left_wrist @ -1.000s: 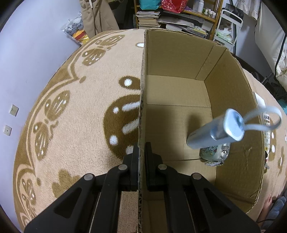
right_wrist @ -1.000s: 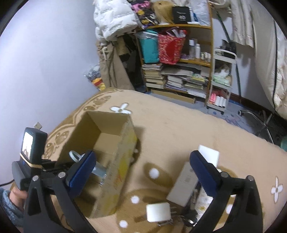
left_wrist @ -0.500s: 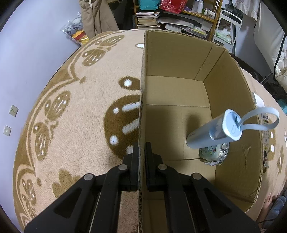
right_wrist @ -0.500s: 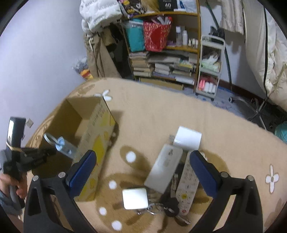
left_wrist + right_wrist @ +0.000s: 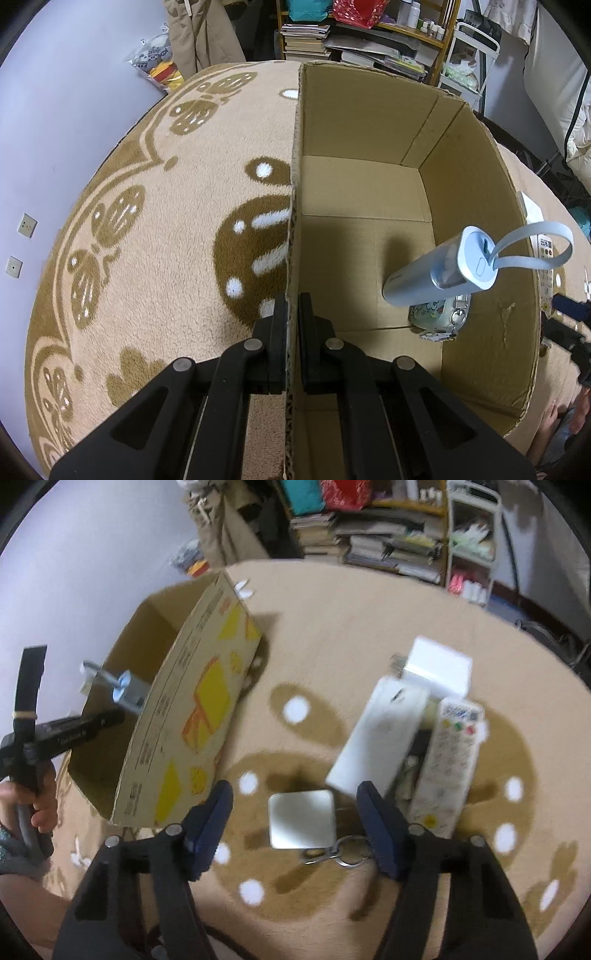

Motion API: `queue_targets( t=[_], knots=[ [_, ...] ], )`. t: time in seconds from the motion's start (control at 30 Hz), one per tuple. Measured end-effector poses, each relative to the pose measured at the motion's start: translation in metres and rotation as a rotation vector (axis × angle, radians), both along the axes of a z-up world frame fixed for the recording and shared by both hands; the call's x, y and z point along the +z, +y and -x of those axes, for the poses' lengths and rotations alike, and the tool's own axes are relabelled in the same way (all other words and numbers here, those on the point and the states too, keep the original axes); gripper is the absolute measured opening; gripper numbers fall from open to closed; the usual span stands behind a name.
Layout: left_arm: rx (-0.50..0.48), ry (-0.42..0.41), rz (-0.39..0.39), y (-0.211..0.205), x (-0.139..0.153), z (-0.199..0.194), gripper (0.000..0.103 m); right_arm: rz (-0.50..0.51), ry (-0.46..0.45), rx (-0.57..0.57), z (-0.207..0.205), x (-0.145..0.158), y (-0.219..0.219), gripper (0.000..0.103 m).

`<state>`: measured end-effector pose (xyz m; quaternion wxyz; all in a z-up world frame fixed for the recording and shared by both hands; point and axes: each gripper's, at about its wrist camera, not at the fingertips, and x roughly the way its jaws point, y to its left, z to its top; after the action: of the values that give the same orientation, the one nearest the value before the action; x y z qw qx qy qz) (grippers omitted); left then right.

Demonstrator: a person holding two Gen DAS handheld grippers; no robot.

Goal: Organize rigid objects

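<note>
Box and loose items on the rug

Open cardboard box [image 5: 369, 192] holds a leaning silver flask [image 5: 436, 273]; white square [image 5: 302, 819], keys [image 5: 340, 854], remote [image 5: 448, 768] lie beside.

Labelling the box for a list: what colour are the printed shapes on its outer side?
Yellow and orange on the cardboard box, clearest in the right wrist view.

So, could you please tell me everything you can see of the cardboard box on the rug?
The cardboard box is plain brown inside, open-topped, and printed with yellow and orange shapes and text on one outer wall. It stands on the patterned rug. The left gripper is shut on its near-left wall, one of the fingers outside. Inside, a silver-blue tube with a strap leans tilted over a small patterned item on the floor of the box.
</note>
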<state>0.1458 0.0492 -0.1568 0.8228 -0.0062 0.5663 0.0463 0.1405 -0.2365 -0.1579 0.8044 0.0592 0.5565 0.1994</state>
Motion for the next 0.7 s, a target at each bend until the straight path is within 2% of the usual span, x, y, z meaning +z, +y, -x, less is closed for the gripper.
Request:
queue_targets(
  t=[0.2, 0.43, 0.7],
  knots=[
    [0.000, 0.000, 0.000, 0.000, 0.000, 0.000, 0.005, -0.026, 0.022, -0.003, -0.002, -0.009, 0.007, 0.074],
    [-0.001, 0.001, 0.000, 0.000, 0.000, 0.000, 0.005, 0.095, 0.030, -0.004, -0.007, -0.025, 0.021, 0.074],
    [-0.002, 0.001, -0.001, 0.000, 0.000, 0.001, 0.005, 0.124, 0.054, 0.014, -0.008, -0.039, 0.021, 0.074]
  ],
)
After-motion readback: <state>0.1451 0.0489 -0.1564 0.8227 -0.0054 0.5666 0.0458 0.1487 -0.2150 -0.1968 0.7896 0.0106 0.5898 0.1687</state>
